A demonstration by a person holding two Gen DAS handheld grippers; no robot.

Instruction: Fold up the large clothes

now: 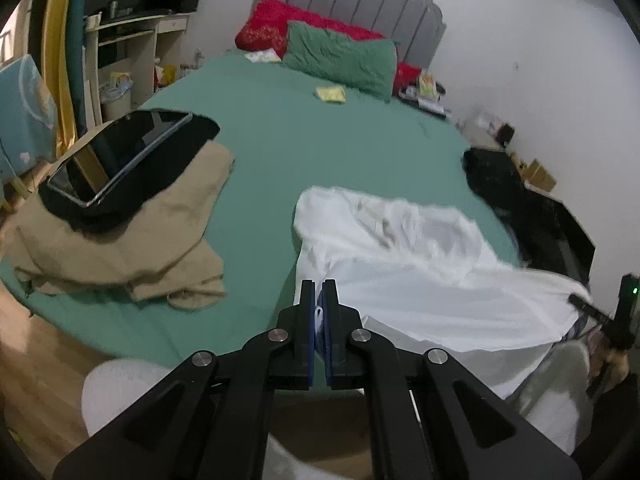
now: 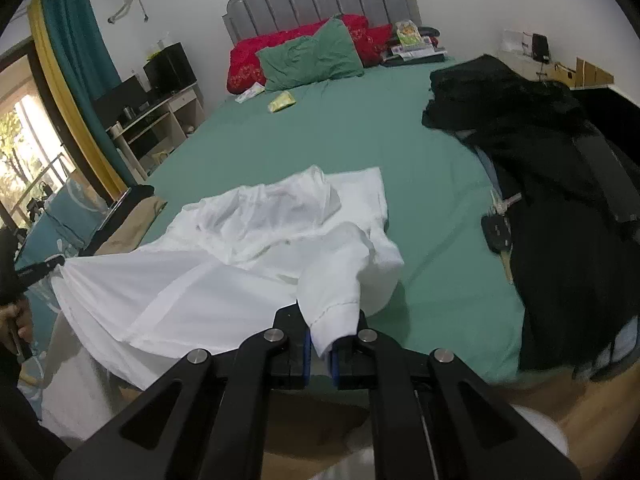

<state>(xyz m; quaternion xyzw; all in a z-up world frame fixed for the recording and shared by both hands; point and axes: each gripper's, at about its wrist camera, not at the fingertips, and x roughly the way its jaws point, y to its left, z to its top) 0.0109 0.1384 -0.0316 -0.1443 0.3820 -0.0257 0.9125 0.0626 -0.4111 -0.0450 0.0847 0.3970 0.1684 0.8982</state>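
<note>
- Right now your left hand-held gripper (image 1: 319,300) is clamped nearly shut on a thin edge of the white garment (image 1: 408,256).
- Your right hand-held gripper (image 2: 320,336) is pinched on a bunched, stitched hem of the same garment (image 2: 240,264).
- That garment hangs lifted between your two grippers at the foot of the bed (image 1: 320,140), its far part crumpled on the green sheet.
- A beige garment (image 1: 132,236) lies to the left, dark clothes (image 2: 540,160) to the right.
</note>
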